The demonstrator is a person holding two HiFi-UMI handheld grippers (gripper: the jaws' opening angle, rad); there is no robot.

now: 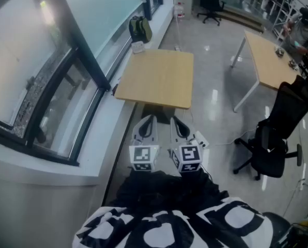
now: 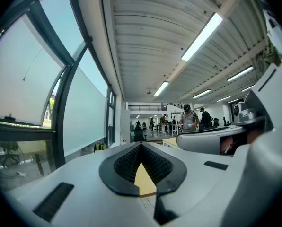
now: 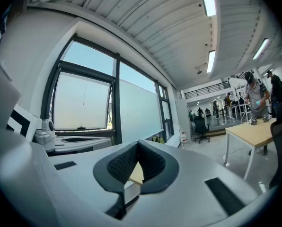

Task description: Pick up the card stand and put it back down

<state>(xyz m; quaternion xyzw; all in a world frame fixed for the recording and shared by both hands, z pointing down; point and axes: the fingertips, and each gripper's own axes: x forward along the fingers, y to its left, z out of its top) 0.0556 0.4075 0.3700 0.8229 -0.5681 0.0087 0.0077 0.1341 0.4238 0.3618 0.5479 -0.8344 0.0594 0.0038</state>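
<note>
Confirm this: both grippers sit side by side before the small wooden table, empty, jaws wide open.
Wrong on the jaws: they are shut, not wide open. The left gripper view shows the left gripper with its tips meeting, and the right gripper view shows the same for the right gripper. Both are empty, side by side before the small wooden table.

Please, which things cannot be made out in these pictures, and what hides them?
- Card stand: it shows in no view.
- Small table: in both gripper views only a sliver shows, behind the closed jaws of the left gripper and the right gripper.
- Small items on the far table: head view, too small and blurred to name.
- Green bag by the window: head view, too small for detail.
</note>
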